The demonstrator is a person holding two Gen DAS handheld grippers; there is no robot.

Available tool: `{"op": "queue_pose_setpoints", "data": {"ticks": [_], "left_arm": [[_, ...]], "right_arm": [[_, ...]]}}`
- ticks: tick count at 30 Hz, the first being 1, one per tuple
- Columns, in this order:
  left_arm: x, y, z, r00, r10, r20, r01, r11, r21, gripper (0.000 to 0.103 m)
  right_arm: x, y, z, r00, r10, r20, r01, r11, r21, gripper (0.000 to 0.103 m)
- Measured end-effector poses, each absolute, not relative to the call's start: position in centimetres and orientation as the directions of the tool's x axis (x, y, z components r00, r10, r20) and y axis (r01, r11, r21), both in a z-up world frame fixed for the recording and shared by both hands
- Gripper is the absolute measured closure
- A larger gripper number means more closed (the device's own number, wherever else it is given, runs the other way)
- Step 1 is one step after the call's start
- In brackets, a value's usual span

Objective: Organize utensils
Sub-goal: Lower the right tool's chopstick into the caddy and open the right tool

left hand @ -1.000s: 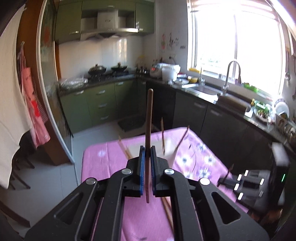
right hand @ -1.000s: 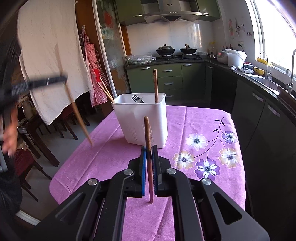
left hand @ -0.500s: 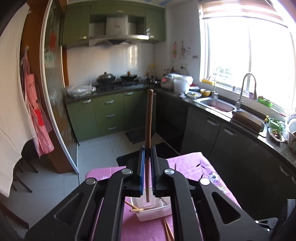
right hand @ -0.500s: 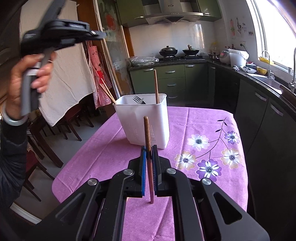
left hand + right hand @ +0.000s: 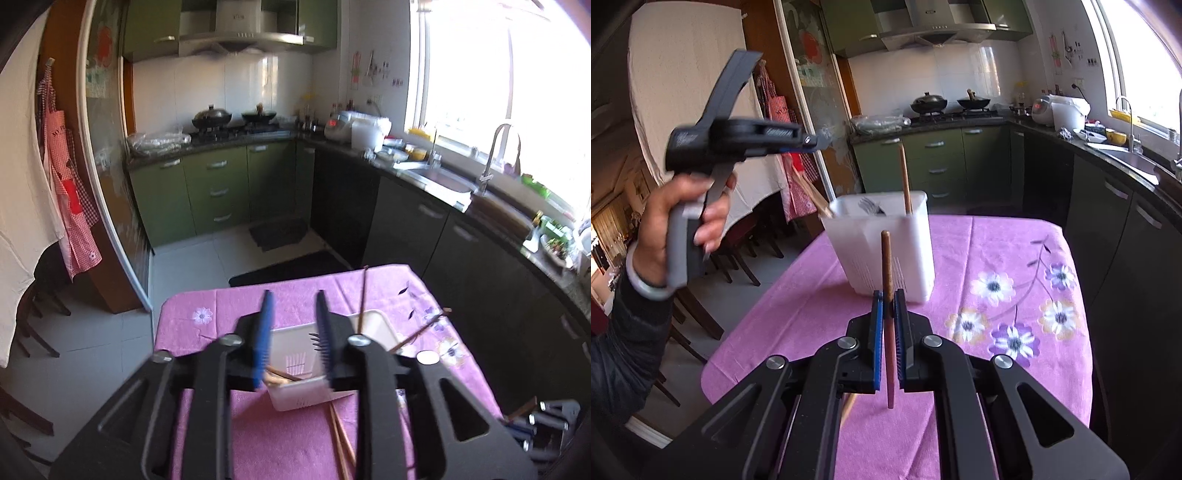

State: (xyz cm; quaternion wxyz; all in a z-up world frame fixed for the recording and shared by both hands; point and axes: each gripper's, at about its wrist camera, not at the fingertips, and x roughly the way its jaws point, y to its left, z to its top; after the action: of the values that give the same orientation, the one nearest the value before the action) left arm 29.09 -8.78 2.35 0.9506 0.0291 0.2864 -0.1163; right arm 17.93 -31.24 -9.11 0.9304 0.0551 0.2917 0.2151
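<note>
White slotted utensil holder (image 5: 882,251) stands upright on the table, holding chopsticks (image 5: 905,179) and a fork (image 5: 870,206)

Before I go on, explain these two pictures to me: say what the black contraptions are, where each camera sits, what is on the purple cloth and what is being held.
There is no robot here. A person holds a black two-finger clamp in each hand, and each clamp carries a wide-angle camera looking along its fingers.

One picture comes from the left gripper. Its jaws are opening with nothing between them, above a white utensil holder on the purple floral tablecloth.

The other comes from the right gripper, shut on a brown chopstick held upright. It also shows the person's left hand gripping the other clamp.

The holder contains chopsticks and a fork. More chopsticks lie loose on the cloth beside it.
</note>
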Motion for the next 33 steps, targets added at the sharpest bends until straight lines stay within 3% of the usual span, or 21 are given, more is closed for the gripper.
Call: {"op": "queue_pose_setpoints", "data": {"ticks": [6, 10, 13, 18, 28, 33], "left_arm": [[22.7, -6.2, 3.3, 0.861, -0.223, -0.458, 0.240, 0.971, -0.021, 0.048], [19.6, -4.7, 1.7, 0.856, -0.213, -0.470, 0.234, 0.972, -0.015, 0.046], [18.3, -3.8, -0.2, 0.834, -0.205, -0.513, 0.238, 0.971, -0.002, 0.046], [17.1, -2.8, -3.2, 0.801, -0.164, -0.576, 0.227, 0.973, 0.038, 0.046], [17.9, -2.5, -5.1, 0.751, -0.175, -0.637, 0.246, 0.969, 0.024, 0.046], [18.3, -4.0, -5.9, 0.724, -0.190, -0.663, 0.270, 0.963, 0.020, 0.046]], "right_arm": [[18.6, -30.4, -2.8, 0.788, 0.487, -0.376, -0.433, 0.873, 0.224, 0.096], [19.8, -29.4, 2.3, 0.841, 0.486, -0.237, -0.446, 0.872, 0.203, 0.096], [21.3, -28.5, 4.8, 0.870, 0.456, -0.186, -0.427, 0.887, 0.177, 0.096], [25.0, -26.6, 5.4, 0.902, 0.378, -0.210, -0.357, 0.925, 0.132, 0.096], [32.0, -24.2, -0.3, 0.852, 0.318, -0.416, -0.297, 0.948, 0.115, 0.096], [30.2, -24.4, 0.8, 0.863, 0.346, -0.368, -0.329, 0.938, 0.110, 0.095]]}}
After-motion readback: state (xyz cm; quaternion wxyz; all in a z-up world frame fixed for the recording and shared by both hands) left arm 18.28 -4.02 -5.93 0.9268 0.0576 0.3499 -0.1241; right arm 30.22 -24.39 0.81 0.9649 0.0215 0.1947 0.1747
